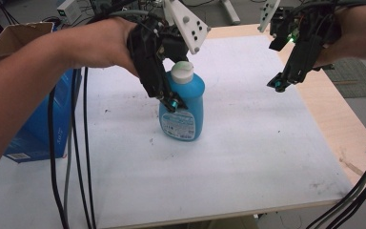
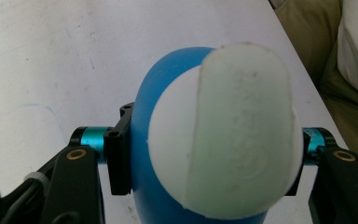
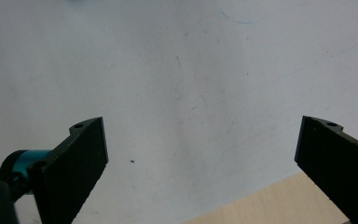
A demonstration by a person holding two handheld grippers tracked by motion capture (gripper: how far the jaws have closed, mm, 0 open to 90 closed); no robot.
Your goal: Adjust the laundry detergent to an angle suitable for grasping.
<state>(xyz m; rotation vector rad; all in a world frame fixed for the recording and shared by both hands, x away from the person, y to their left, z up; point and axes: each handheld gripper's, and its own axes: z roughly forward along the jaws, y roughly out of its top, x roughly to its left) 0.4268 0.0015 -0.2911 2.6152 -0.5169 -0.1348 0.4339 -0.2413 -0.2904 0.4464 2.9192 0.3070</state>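
Gripping the blue bottle [image 1: 187,102], left tongs [image 1: 171,101] clamp it; right tongs [image 1: 280,85] gape apart.

The blue bottle [image 1: 183,107] is seen as smooth, slightly glossy plastic; its white cap [image 1: 182,72] is matt plastic, faintly scuffed, and a glossy printed paper label [image 1: 177,125] is borne low on its front. Beneath the bottle, the white table sheet [image 1: 228,143] is shown matt and smudged, laid over pale bare wood [image 1: 333,114] at its right. The left gripper [image 1: 171,102] is formed of matt black plastic with shiny teal metal fittings. Left of the bottle, a blue cardboard box [image 1: 33,133] appears lightly glossy.
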